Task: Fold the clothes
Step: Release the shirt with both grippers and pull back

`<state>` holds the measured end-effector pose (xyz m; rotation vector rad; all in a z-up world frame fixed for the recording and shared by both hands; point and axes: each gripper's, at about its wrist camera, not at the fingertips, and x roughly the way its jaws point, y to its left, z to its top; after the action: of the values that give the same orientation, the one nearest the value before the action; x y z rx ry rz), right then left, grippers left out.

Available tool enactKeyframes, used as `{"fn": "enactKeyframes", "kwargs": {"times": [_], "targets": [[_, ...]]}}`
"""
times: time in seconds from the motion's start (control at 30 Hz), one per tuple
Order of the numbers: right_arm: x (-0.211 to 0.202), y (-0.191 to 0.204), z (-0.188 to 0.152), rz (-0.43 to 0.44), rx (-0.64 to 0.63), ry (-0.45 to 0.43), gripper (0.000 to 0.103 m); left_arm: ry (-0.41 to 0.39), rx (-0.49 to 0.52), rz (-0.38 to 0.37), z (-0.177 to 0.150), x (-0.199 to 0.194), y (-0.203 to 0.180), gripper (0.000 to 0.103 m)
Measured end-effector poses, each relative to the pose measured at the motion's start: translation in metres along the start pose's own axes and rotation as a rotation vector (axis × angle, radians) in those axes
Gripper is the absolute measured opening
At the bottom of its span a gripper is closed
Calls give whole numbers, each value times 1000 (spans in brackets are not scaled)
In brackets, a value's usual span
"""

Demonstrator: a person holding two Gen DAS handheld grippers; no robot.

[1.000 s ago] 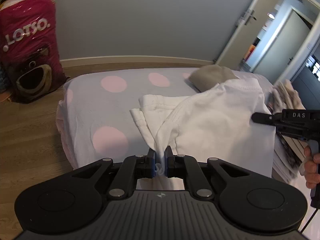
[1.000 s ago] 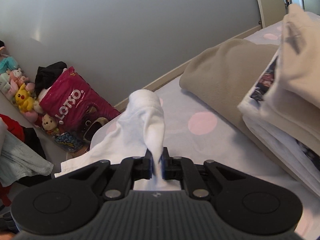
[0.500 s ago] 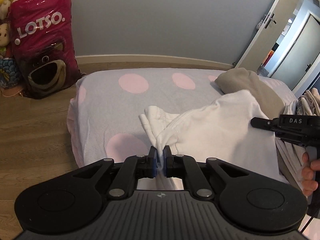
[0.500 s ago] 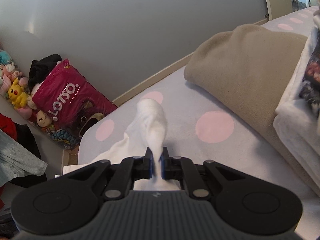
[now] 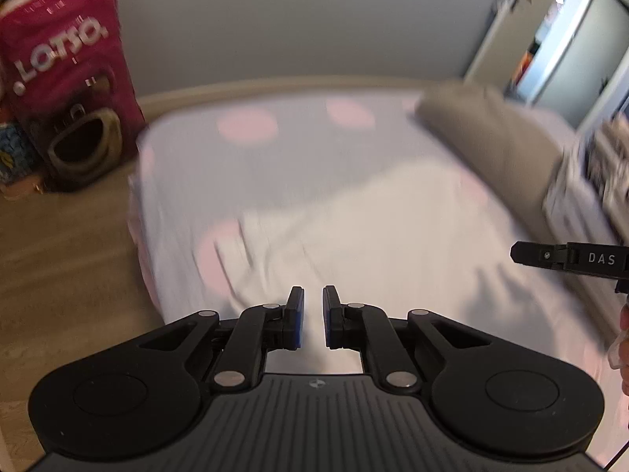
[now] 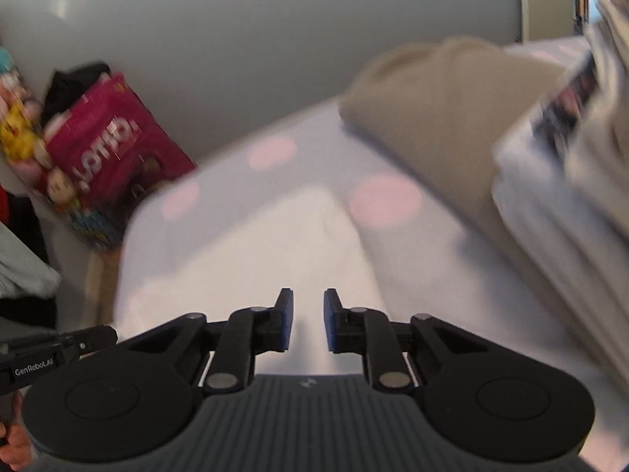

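A white shirt (image 5: 354, 236) now lies flat on the dotted bed (image 5: 275, 165), dropped by both tongs. The left tongs (image 5: 313, 316) and right tongs (image 6: 308, 320) hang released above it, the right ones widening. Only the right view shows plush toys (image 6: 15, 133).

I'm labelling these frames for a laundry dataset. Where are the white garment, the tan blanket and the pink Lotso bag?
white garment (image 5: 385, 236), left wrist view, its flat middle.
tan blanket (image 6: 444, 118), right wrist view, its broad top.
pink Lotso bag (image 5: 67, 59), left wrist view, its printed front.

Left gripper (image 5: 313, 316) parted — white garment (image 5: 354, 244) lies beneath.
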<state>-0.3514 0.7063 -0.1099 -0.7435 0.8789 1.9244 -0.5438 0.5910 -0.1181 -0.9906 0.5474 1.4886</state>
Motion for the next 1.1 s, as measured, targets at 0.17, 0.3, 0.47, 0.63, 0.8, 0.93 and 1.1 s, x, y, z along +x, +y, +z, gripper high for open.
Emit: {"fn": "enactKeyframes", "kwargs": {"times": [0.17, 0.3, 0.47, 0.63, 0.8, 0.93, 1.1], "targets": [[1, -5, -28, -62, -4, 73, 19, 56, 86, 43, -16, 14, -12, 7], [-8, -5, -46, -108, -15, 107, 16, 65, 111, 69, -20, 11, -18, 7], [-27, -10, -76, -171, -21, 150, 16, 79, 159, 85, -29, 0, -23, 10], [-62, -14, -109, -220, 2, 147, 21, 52, 211, 79, -37, -25, -33, 23], [-108, 9, -121, -203, -29, 73, 23, -57, 208, 68, -54, -75, -54, 45], [-150, 39, -121, -186, -89, -7, 37, -60, 175, 8, -63, -107, -67, 55], [-198, 66, -143, -207, -128, -108, 52, -86, 164, -23, -80, -140, -78, 62]]}}
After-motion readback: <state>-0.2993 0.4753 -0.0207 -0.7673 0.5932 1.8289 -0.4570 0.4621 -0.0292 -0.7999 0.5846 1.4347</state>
